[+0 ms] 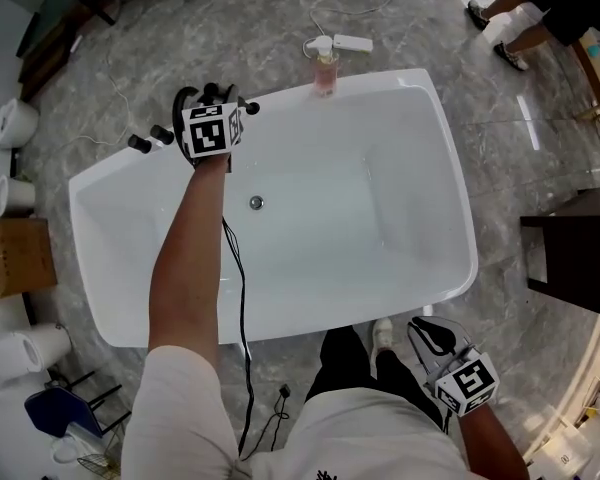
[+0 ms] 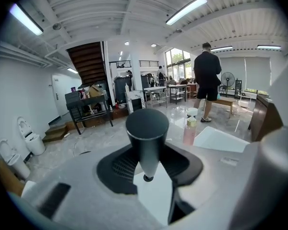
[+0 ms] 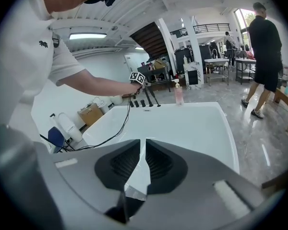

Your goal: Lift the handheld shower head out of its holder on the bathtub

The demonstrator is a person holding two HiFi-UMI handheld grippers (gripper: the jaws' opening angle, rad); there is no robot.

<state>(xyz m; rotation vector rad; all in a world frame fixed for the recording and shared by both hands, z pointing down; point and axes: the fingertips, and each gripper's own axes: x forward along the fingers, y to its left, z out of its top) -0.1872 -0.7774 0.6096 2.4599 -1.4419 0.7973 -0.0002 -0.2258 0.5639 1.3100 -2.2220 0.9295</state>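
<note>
The white bathtub (image 1: 110, 180) fills the middle of the head view. My left gripper (image 1: 215, 96) is over its far left rim, shut on the black handheld shower head (image 1: 248, 108). In the left gripper view the shower head's round black handle (image 2: 146, 128) stands upright between the two pads of the left gripper (image 2: 151, 169). Black tap knobs (image 1: 138, 144) sit on the rim just left of it. My right gripper (image 1: 432, 336) hangs by the tub's near right corner, beside my leg. Its jaws (image 3: 143, 159) are shut with nothing between them.
A pink soap bottle (image 1: 326, 71) stands on the far rim. The drain (image 1: 256, 202) lies in the tub floor. Toilets (image 1: 10, 118) and a cardboard box (image 1: 15, 258) line the left side, a dark cabinet (image 1: 580, 248) the right. A person (image 1: 520, 18) stands far right.
</note>
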